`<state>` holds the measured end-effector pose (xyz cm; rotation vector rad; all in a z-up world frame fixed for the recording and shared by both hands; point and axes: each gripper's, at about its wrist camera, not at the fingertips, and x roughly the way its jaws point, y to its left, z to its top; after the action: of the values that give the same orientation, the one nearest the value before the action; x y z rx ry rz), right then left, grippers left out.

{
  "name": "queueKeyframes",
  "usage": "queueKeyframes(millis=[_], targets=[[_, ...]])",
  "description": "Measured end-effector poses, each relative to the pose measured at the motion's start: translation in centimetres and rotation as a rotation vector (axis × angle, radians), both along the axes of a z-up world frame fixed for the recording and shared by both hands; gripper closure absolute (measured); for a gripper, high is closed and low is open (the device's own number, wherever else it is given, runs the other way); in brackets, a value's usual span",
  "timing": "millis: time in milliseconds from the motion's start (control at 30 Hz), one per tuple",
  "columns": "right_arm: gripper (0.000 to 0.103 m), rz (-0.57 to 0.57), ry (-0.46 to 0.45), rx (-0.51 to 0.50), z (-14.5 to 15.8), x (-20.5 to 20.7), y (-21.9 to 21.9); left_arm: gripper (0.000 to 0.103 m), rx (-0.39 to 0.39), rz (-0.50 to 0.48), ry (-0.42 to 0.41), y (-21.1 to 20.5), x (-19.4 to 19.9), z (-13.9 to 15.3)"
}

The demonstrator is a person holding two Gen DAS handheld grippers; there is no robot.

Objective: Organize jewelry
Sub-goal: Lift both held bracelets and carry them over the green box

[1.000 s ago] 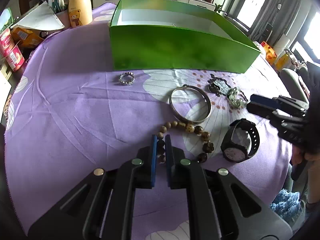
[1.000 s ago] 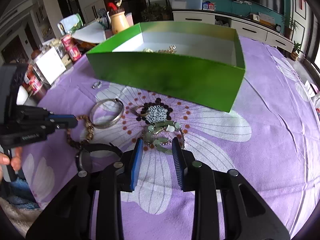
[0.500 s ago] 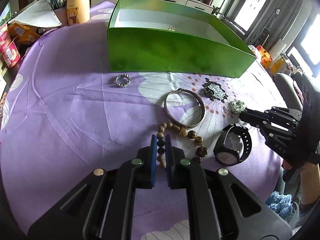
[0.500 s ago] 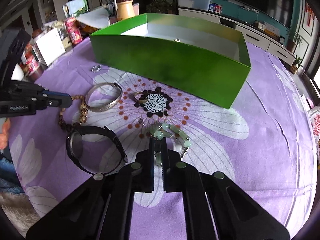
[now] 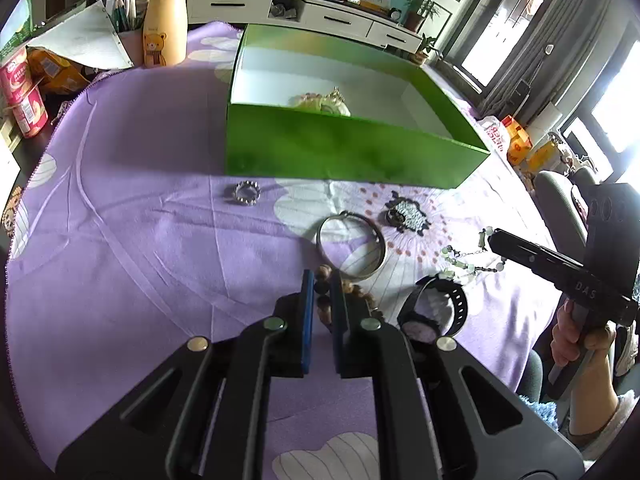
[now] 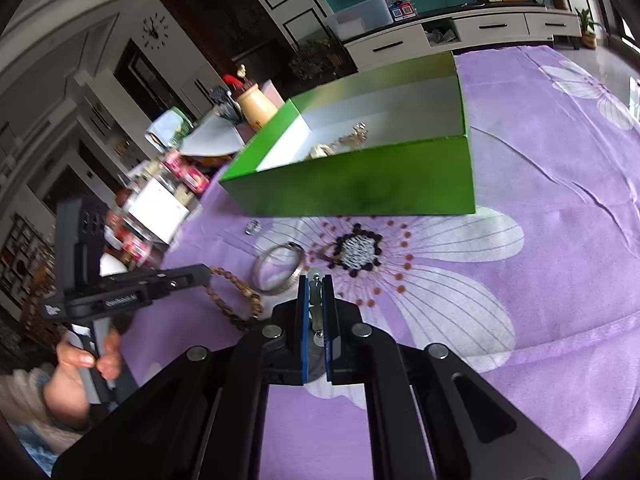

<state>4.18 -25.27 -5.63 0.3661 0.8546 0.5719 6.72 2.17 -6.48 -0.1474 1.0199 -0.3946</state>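
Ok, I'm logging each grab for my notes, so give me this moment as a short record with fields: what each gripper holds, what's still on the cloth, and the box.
left gripper: shut on wooden bead bracelet
right gripper: shut on green bead bracelet
on cloth: silver bangle, black watch, small ring
green box: open, some jewelry inside

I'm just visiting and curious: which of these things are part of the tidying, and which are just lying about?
Part of the job:
- green box
- wooden bead bracelet
- jade bracelet
- silver bangle
- watch
- small ring

Lying about:
- bear bottle
- red cans
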Motion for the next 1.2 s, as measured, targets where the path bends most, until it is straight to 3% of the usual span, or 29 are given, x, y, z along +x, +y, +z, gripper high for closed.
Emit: queueKeyframes(millis=[333, 1200], targets=[[0.097, -0.003, -0.022, 0.084, 2.2, -0.3, -0.4, 0.095, -0.036, 0.043, -0.029, 0.9, 0.2, 2.5], [0.097, -0.013, -0.120, 0.109, 7.1, 2.4, -0.2, 0.095, -0.030, 0.034, -0.185, 0.1, 3.7, 10.4]])
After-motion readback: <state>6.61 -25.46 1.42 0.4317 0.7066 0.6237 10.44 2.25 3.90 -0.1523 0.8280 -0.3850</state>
